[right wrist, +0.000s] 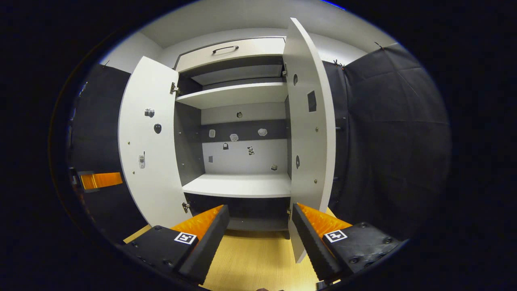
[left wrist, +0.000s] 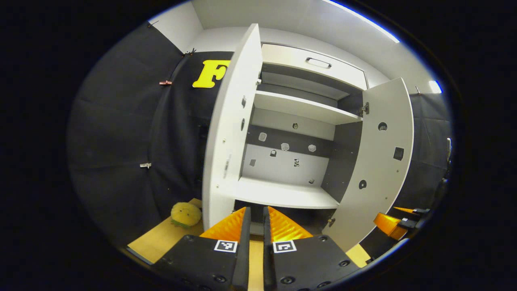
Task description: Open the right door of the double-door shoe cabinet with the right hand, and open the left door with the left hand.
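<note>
The white shoe cabinet (left wrist: 288, 194) stands with both doors swung out, its shelves bare. In the left gripper view, the left door (left wrist: 228, 133) rises just beyond my left gripper (left wrist: 256, 224), whose fingers are shut with only a thin slit and nothing held. The right door (left wrist: 379, 161) hangs out at the right, and my right gripper (left wrist: 398, 222) shows by its lower edge. In the right gripper view, the right gripper (right wrist: 260, 220) is open wide. The right door (right wrist: 309, 121) has its free edge just inside the right finger (right wrist: 313, 238). The left door (right wrist: 149, 149) is out, with the left gripper (right wrist: 99, 180) beyond it.
A yellow plush toy (left wrist: 185, 214) lies on the wooden floor (left wrist: 161, 238) left of the cabinet. A drawer with a handle (right wrist: 226, 49) sits above the shelves. Small stickers dot the back panel (right wrist: 242, 155). Black cloth walls close in on both sides.
</note>
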The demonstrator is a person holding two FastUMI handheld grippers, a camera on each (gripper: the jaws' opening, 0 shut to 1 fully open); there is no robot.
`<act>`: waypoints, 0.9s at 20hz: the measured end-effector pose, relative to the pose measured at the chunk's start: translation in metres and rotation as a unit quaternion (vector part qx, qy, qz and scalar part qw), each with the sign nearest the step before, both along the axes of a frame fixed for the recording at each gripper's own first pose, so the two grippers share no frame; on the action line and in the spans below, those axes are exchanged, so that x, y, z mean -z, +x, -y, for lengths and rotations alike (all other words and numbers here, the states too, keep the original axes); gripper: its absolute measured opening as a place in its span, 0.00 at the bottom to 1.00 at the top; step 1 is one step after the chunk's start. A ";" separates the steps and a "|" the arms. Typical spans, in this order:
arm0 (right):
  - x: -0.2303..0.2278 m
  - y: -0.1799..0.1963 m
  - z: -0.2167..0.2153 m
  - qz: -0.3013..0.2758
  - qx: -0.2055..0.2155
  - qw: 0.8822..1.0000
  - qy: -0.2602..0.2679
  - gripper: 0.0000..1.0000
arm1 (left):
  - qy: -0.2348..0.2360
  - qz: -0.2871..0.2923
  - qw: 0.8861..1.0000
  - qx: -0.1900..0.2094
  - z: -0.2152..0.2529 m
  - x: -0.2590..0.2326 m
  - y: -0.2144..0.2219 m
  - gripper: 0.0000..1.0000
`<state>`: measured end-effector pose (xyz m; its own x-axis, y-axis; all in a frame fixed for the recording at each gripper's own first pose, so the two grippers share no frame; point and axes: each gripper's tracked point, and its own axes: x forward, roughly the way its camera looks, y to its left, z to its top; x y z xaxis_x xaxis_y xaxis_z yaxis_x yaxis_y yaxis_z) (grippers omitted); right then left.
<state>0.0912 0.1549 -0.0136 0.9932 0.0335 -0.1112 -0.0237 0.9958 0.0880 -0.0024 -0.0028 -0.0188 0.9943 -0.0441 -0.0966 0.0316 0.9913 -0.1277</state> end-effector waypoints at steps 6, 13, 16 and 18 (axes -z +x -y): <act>-0.021 -0.003 0.026 0.015 -0.027 0.999 0.022 0.98 | 0.044 0.021 0.998 -0.035 0.028 -0.008 -0.018 0.65; -0.036 -0.003 0.036 0.034 -0.008 0.999 0.018 0.98 | 0.094 0.056 0.993 -0.051 0.013 -0.028 -0.031 0.89; -0.036 -0.012 0.025 0.039 -0.007 0.999 0.020 0.98 | 0.099 0.058 0.992 -0.043 0.012 -0.028 -0.033 0.95; -0.037 -0.020 0.021 0.049 -0.003 0.999 0.019 0.98 | 0.097 0.062 0.993 -0.038 0.009 -0.025 -0.037 0.95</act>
<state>0.0710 0.1341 0.0232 0.9991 0.0410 -0.0126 -0.0391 0.9916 0.1233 -0.0398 -0.0116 0.0058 0.9989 0.0381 0.0271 -0.0398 0.9970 0.0659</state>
